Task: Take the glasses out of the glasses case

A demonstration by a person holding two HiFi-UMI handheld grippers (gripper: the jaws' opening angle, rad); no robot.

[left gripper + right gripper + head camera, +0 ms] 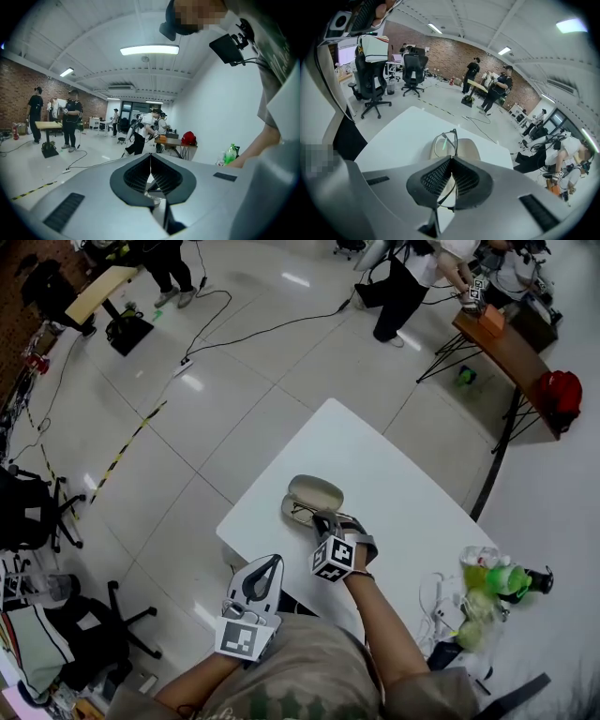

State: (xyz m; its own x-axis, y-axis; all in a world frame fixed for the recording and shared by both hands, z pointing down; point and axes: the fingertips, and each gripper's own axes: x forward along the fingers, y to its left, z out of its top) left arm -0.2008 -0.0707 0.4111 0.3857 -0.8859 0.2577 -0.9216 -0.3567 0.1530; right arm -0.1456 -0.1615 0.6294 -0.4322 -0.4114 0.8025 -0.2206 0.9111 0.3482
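The right hand-held gripper (451,161) is pinched shut on the thin wire-framed glasses (444,143) at the open beige oval case (468,149) on the white counter's (403,493) near left; the glasses look light, springy and fragile, so the frame is probably the safest hold, while the left hand-held gripper (150,157) hangs closed and empty.

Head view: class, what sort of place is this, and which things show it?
Probably a shared lab or workshop: office chairs, cables trailing across the tiled floor, other people working at tables.
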